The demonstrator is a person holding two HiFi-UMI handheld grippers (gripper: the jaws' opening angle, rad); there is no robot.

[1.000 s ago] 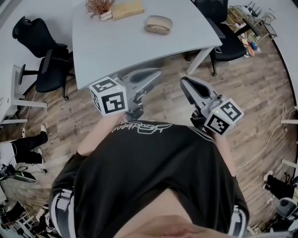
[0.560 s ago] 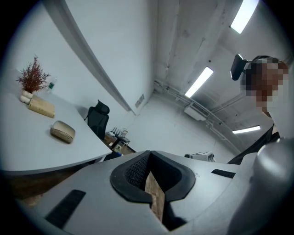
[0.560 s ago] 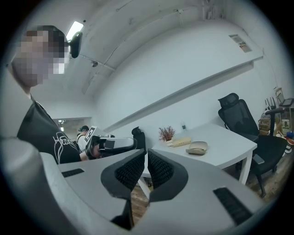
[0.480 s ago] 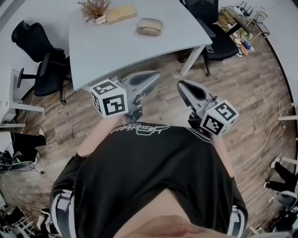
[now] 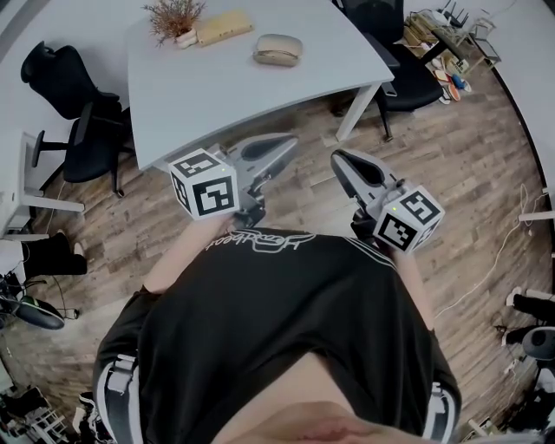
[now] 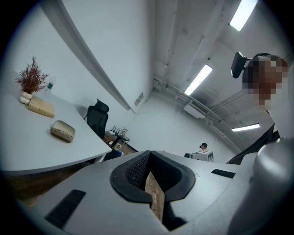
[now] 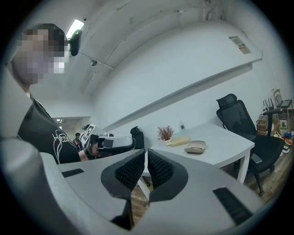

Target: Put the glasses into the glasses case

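You've got both grippers up by your chest, well back from the table point(image 5: 225, 95). The left gripper point(image 5: 289, 139) and right gripper point(image 5: 337, 157) are both closed, nothing in them. The case point(image 5: 278, 49) sits on the table's far side, near the plant point(image 5: 173, 16).

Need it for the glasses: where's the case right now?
In the head view the case lies on the white table, far side, just right of the tan block.
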